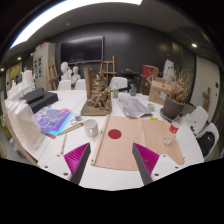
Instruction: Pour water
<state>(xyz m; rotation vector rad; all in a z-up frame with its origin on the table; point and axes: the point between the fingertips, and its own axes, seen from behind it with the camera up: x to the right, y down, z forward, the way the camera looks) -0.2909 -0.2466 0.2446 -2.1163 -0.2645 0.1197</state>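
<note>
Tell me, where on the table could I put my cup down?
The brown mat just ahead of the tool is mostly bare, apart from a red disc. The tool's fingers are open with nothing between them. Beyond the mat it is crowded: a metal cup, a colourful sheet and a wooden model.

One metal cup (pixel 91 127), one red coaster (pixel 115 132), one brown mat (pixel 128 143), one white table (pixel 60 165).
</note>
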